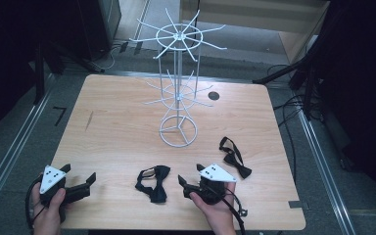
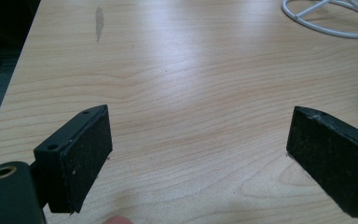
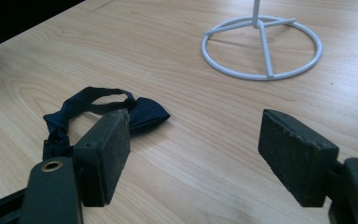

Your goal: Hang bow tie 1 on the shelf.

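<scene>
Presently my right gripper [image 3: 193,154] stands released, jaws wide over bare wood, nothing between them. Just beside its left jaw lies the dark navy fabric bow tie [image 3: 105,111], flat on the light wooden table [image 3: 177,60]. Step in hand, I judge: approach. Next move calls for swinging left to straddle it.

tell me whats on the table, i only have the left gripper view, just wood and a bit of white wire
Observer: That wire is the ring base of a white wire rack standing mid-table.
Operator: anything to pick up
Observer: Two dark bow ties. One bow tie lies between the two hands near the front edge.
Operator: and the other
Observer: The second bow tie lies right of the right tongs, toward the table's right side.
Operator: right tongs holding anything
Observer: No, they stand open, empty, beside the first tie.
</scene>
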Tool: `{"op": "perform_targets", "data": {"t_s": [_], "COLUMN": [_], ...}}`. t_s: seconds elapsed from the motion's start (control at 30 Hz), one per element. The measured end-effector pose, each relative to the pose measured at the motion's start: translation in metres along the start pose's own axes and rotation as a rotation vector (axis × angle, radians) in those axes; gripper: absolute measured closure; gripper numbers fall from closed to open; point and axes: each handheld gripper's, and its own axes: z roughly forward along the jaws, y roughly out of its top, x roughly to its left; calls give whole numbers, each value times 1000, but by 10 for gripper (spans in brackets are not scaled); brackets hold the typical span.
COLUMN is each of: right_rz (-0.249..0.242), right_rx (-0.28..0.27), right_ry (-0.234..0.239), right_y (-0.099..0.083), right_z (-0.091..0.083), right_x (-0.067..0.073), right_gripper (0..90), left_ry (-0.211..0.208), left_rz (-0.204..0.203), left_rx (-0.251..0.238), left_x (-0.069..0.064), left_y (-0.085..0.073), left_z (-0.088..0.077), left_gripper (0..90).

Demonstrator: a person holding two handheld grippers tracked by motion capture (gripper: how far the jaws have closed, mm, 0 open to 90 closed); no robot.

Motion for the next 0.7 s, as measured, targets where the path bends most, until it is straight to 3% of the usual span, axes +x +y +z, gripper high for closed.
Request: {"op": "perform_targets", "data": {"t_s": [0.7], "right_rz": [-25], "right_rx": [36], "right_ry": [43], "right_y": [-5], "right_z": [19], "right_x": [23], "right_gripper": [265], "left_ry": [-1], "left_rz": [4], "left_rx": [0], "left_x": [0], "left_y": [0], "left_z": [0], "left_gripper": [72]}}
